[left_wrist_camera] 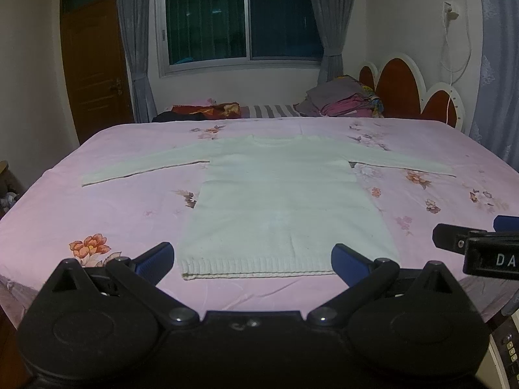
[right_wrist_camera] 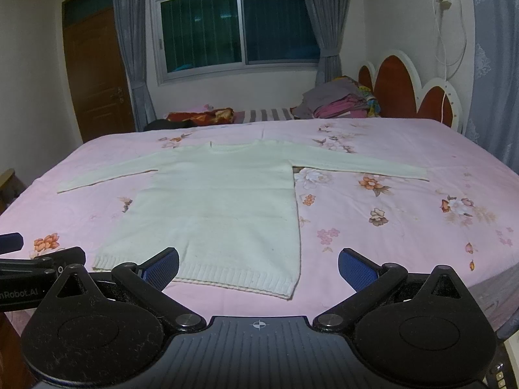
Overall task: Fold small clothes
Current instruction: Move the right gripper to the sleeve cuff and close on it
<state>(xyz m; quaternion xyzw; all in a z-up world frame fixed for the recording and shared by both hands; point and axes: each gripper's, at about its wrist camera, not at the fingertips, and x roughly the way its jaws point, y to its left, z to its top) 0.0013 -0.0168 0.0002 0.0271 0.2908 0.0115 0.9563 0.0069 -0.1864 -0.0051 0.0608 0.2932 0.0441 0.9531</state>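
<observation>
A small white knit sweater (left_wrist_camera: 279,194) lies flat on the pink flowered bedsheet (left_wrist_camera: 113,214), sleeves spread out to both sides, ribbed hem nearest me. My left gripper (left_wrist_camera: 253,261) hovers open just in front of the hem, its blue pads wide apart with nothing between them. In the right wrist view the same sweater (right_wrist_camera: 220,201) lies left of centre. My right gripper (right_wrist_camera: 258,269) is open over the hem's right corner, and it holds nothing. Part of the right gripper (left_wrist_camera: 480,246) shows at the left wrist view's right edge.
A pile of folded clothes (left_wrist_camera: 343,99) sits at the bed's far right by the red and white headboard (left_wrist_camera: 408,87). A striped cloth (left_wrist_camera: 272,110) and a red patterned bundle (left_wrist_camera: 207,110) lie along the far edge. A window with grey curtains and a brown door stand behind.
</observation>
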